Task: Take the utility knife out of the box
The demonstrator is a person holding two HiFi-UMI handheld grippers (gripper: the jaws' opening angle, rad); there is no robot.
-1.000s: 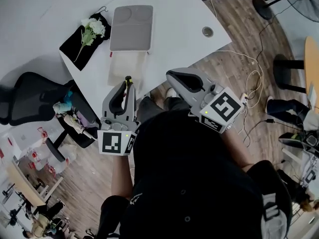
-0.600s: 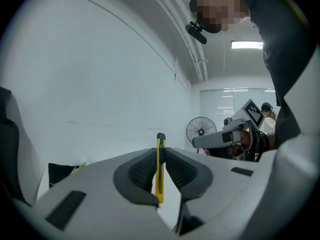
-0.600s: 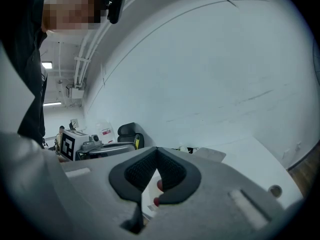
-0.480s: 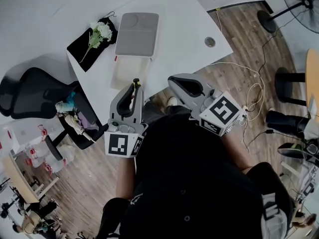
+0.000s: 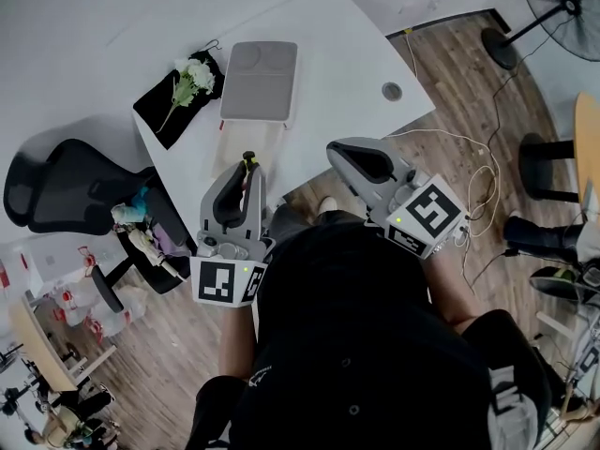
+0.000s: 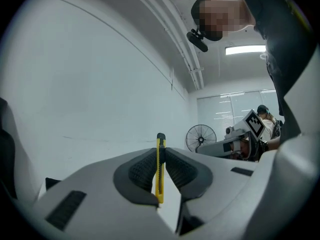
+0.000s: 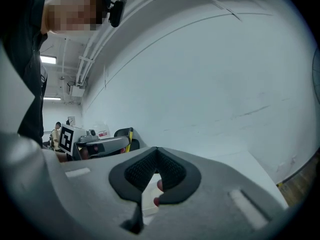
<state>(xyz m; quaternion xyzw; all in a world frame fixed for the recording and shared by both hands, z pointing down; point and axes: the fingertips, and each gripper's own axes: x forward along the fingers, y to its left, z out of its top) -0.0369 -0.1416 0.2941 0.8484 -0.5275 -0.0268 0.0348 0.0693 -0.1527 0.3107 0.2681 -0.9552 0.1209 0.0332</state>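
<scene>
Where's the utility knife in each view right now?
Head view: utility knife left of centre, at the jaw tips.
Left gripper view: knife at centre, clamped between the jaws.
Right gripper view: knife, a yellow sliver at left.
Shared landmark: left hand-held gripper, holding it.

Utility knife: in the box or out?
Out. The left gripper clamps the utility knife between its fingers, wall behind, no box around it.

No legible text, label, brand, number or sign anywhere.
</scene>
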